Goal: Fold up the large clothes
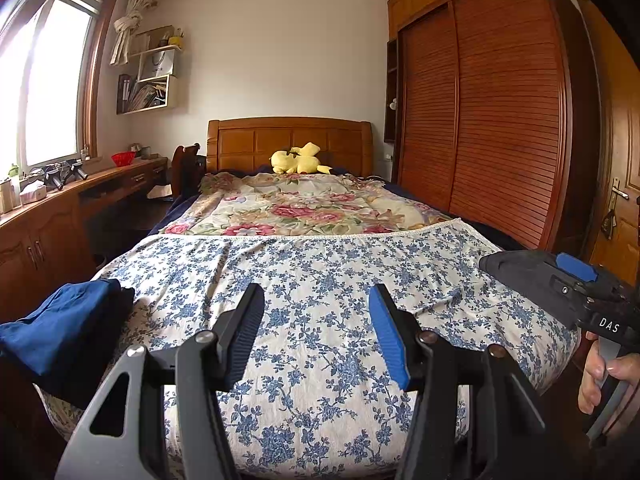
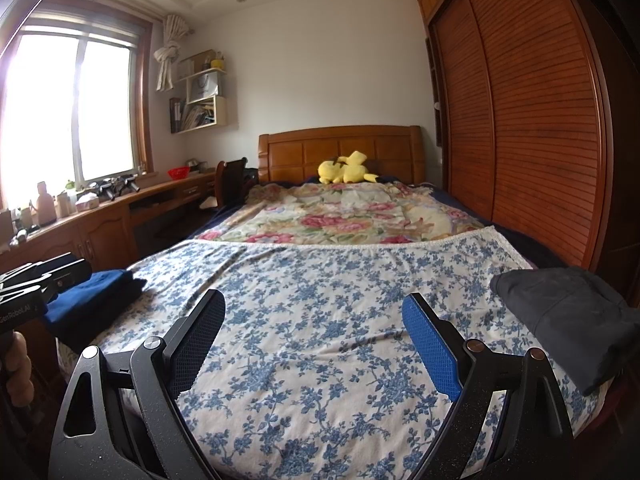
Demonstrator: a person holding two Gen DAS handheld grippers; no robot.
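Hovering over the blue-flowered sheet (image 1: 320, 280) at the foot of the bed, the left gripper (image 1: 316, 320) and right gripper (image 2: 314, 334) both hold their fingers apart, gripping nothing. A folded navy garment (image 1: 60, 328) lies at nine o'clock on the sheet's edge; a dark grey garment (image 2: 568, 316) lies at three o'clock. A yellow plush toy (image 2: 346, 168) rests at twelve o'clock against the headboard (image 2: 300, 152).

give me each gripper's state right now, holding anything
left gripper: open, nothing between its fingers.
right gripper: wide open, nothing held.
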